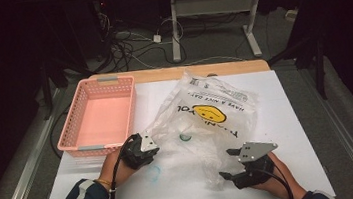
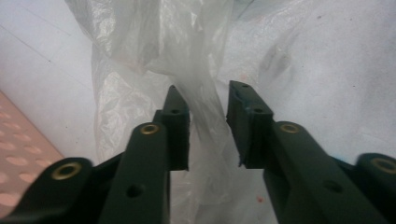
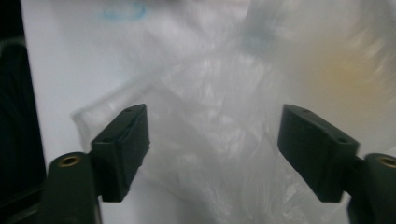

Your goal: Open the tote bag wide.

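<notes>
Nearest the camera, the right gripper (image 1: 228, 164) sat at the near right edge of the table, jaws spread wide, a crumpled corner of the clear plastic bag (image 1: 207, 118) lying between them but unpinched. The bag sprawled across the middle of the white table (image 1: 287, 117), its yellow smiley print facing up. At its left edge the left gripper (image 1: 150, 143) had its jaws partly apart, a twisted fold of film (image 2: 205, 107) running through the gap. Left of that stood a pink basket (image 1: 98, 116). A blue ring mark (image 1: 153, 171) lay between the hands.
</notes>
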`<state>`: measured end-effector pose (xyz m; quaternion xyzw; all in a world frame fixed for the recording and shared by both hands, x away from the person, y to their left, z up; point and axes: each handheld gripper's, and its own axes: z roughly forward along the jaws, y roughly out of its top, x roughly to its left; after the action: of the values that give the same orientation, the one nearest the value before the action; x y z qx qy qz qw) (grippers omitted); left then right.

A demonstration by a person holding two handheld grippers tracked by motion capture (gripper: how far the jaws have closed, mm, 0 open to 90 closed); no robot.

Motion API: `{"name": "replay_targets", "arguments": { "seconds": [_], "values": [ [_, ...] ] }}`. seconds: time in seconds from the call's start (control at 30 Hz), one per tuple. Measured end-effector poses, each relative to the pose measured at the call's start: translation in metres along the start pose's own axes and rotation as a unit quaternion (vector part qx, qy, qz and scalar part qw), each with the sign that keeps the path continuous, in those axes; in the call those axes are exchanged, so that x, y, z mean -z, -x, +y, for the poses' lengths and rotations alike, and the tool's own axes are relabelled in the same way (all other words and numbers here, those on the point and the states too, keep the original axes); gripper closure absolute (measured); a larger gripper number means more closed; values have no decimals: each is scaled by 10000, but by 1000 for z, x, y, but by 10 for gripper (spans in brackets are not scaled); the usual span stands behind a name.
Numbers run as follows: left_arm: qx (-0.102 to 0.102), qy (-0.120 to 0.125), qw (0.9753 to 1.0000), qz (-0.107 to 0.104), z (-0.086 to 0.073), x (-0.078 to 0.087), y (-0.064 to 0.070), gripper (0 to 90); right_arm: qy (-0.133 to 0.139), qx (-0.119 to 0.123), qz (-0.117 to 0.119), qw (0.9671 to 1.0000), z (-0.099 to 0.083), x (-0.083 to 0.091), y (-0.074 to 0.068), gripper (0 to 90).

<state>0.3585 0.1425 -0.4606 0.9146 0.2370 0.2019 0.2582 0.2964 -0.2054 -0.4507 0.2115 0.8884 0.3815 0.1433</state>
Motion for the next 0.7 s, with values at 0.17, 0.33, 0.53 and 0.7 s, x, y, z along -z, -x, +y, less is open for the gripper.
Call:
{"name": "replay_targets", "arguments": {
  "seconds": [0.17,0.33,0.53,0.7],
  "values": [
    [-87,-42,9999,27,0,-1,1,797,-460,82,-27,9989,-6,-13,5,644],
    [-135,-2,9999,-16,0,1,0,834,-419,115,-126,9990,-5,-10,7,855],
    [-163,247,9995,66,1,14,-6,859,-161,169,-364,9991,-1,0,7,893],
    [-145,332,9993,98,-1,18,-9,860,16,56,-534,9986,-1,6,12,894]
  ]
}}
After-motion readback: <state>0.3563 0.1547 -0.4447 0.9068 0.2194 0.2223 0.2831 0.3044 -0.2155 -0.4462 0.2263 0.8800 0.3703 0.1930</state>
